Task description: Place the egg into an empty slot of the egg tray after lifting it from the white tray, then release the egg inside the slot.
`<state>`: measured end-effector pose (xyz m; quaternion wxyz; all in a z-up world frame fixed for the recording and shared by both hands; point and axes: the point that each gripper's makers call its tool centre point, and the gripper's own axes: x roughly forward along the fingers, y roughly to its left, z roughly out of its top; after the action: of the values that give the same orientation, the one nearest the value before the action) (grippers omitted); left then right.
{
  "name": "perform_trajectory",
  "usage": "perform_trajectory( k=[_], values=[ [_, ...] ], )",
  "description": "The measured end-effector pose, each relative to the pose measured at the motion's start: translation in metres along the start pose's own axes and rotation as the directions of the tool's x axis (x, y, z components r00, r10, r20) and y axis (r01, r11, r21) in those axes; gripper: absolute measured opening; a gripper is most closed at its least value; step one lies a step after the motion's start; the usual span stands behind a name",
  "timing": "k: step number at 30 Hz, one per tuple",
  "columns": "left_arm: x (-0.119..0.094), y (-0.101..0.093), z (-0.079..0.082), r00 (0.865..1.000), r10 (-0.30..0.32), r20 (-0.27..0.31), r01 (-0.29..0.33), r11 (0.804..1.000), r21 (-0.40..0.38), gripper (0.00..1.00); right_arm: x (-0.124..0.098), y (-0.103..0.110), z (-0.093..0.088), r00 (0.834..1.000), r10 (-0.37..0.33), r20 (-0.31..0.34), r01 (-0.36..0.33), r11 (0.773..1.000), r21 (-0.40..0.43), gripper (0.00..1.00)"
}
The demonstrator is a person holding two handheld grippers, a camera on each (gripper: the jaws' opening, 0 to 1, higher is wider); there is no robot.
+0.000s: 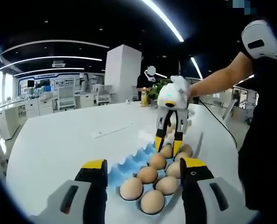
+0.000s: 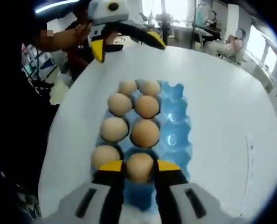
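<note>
A blue egg tray [image 2: 176, 122] lies on the white table, with several brown eggs in two of its rows and a row of empty slots [image 2: 172, 139] along one side. My right gripper [image 2: 139, 166] is shut on the egg [image 2: 139, 169] at the tray's near end, its yellow tips pressed to both sides; the egg sits low in a slot. In the left gripper view that right gripper [image 1: 168, 143] stands upright over the same egg [image 1: 166, 150] at the tray's [image 1: 122, 169] far end. My left gripper [image 1: 144, 164] hovers open above the tray, holding nothing, and is seen across the table [image 2: 127, 44].
The round white table [image 1: 73, 140] has broad bare surface around the tray. A person's arm [image 1: 218, 77] reaches in from the right, holding the right gripper. A plant and a bottle [image 1: 143, 99] stand at the table's far edge, with a white pillar [image 1: 122, 70] and office desks behind.
</note>
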<state>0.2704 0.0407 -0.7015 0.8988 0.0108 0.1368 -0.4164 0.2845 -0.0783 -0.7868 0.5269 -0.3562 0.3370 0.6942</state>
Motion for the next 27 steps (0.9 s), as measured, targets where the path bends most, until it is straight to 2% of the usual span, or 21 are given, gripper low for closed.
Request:
perform_trajectory(
  k=[3, 6, 8, 9, 16, 27],
  values=[
    [0.0, 0.0, 0.001, 1.0, 0.001, 0.0, -0.001, 1.0, 0.0, 0.64, 0.0, 0.002, -0.001, 1.0, 0.002, 0.0, -0.002, 1.0, -0.024, 0.26],
    [0.0, -0.001, 0.001, 1.0, 0.001, 0.0, -0.001, 1.0, 0.003, 0.64, -0.002, 0.004, -0.001, 1.0, 0.018, 0.015, -0.018, 1.0, 0.016, 0.27],
    [0.001, -0.001, 0.0, 1.0, -0.001, -0.002, 0.001, 1.0, 0.001, 0.64, -0.004, 0.002, -0.006, 1.0, 0.006, 0.007, -0.006, 1.0, 0.0, 0.28],
    [0.001, -0.001, 0.0, 1.0, -0.002, -0.003, 0.002, 1.0, 0.001, 0.64, -0.006, 0.002, -0.006, 1.0, 0.004, 0.016, -0.004, 1.0, 0.023, 0.28],
    [0.002, -0.003, 0.003, 1.0, -0.005, 0.005, 0.005, 1.0, 0.005, 0.64, -0.019, 0.001, -0.011, 0.999, -0.031, 0.035, 0.029, 0.999, 0.043, 0.26],
    [0.003, -0.005, 0.004, 1.0, -0.007, 0.004, 0.007, 1.0, 0.008, 0.63, -0.037, 0.001, -0.035, 0.995, -0.089, 0.047, 0.084, 0.991, 0.101, 0.24]
  ],
)
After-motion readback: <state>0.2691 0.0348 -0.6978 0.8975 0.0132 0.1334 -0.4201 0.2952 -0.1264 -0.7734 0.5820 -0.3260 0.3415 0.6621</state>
